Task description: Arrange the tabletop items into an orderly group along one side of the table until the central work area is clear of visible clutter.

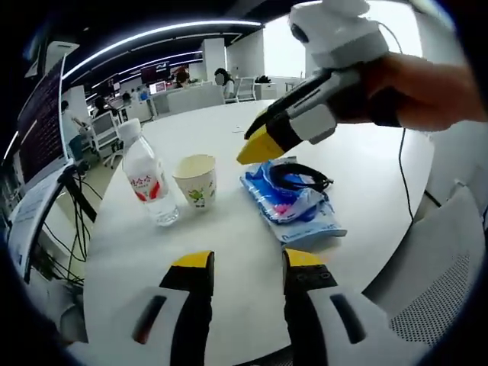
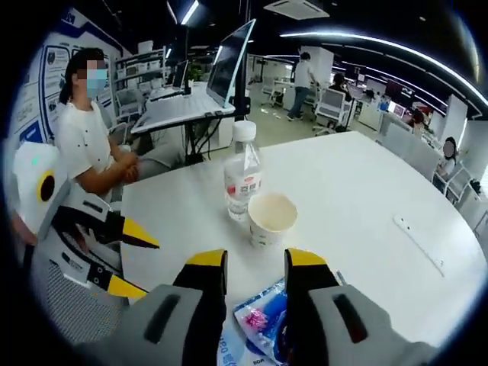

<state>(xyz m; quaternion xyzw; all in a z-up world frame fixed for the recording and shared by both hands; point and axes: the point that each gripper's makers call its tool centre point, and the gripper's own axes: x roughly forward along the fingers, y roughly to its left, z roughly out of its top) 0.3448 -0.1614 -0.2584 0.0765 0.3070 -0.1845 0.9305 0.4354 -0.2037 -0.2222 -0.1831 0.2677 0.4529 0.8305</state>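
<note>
Your right gripper hangs with jaws parted and empty, low-centre above the blue wet-wipe pack, presumably lining up a grab. Your left gripper is also released. The water bottle and paper cup stand together mid-frame.

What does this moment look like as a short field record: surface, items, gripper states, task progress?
surface: round white table
items: water bottle, paper cup, blue packet with a black cord lying on it
layout: bottle and cup side by side, packet apart from them
left gripper: jaws open, holding nothing, pointed at the table short of the items
right gripper: jaws open, above the near end of the packet, not gripping it
bystander: seated person beyond the table edge
progress: items sit in the middle area, not yet grouped at one side
</note>
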